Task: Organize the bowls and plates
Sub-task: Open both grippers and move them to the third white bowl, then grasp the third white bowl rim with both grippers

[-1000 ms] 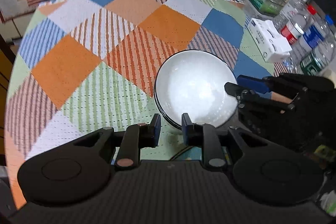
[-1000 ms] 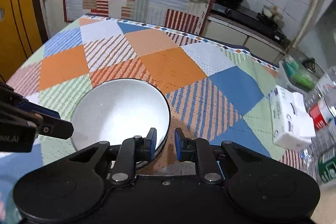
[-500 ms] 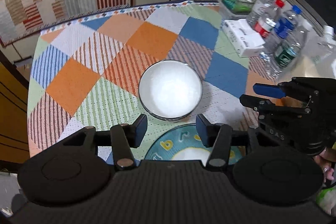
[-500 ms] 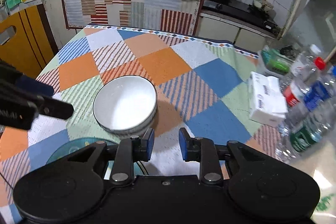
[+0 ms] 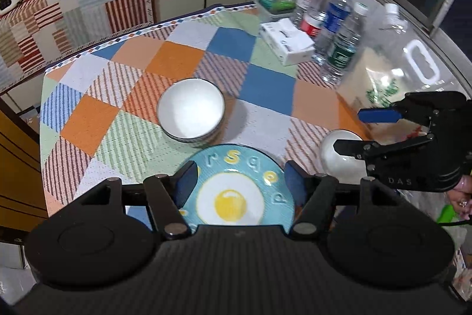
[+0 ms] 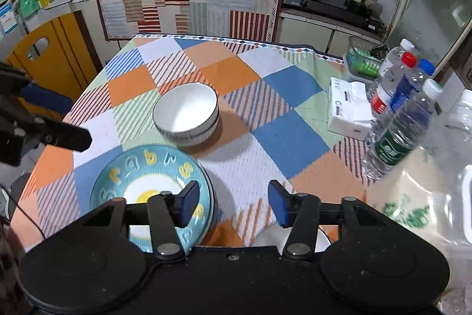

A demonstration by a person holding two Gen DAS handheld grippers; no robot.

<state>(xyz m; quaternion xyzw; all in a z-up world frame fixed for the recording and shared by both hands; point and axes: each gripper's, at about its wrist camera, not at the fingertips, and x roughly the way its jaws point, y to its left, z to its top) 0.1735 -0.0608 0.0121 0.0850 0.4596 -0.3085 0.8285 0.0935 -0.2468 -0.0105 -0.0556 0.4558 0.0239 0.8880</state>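
Round white stacked bowls (image 5: 190,108) sit upright mid-frame, mouth up; round blue egg-print plate (image 5: 236,191) lies flat below. Left claw (image 5: 237,182) and right claw (image 6: 231,201) are released.

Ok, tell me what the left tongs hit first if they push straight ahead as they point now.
Probably the blue plate, which sits right between the open left tongs. Beyond it is the white bowl. Height above the plate is unclear.
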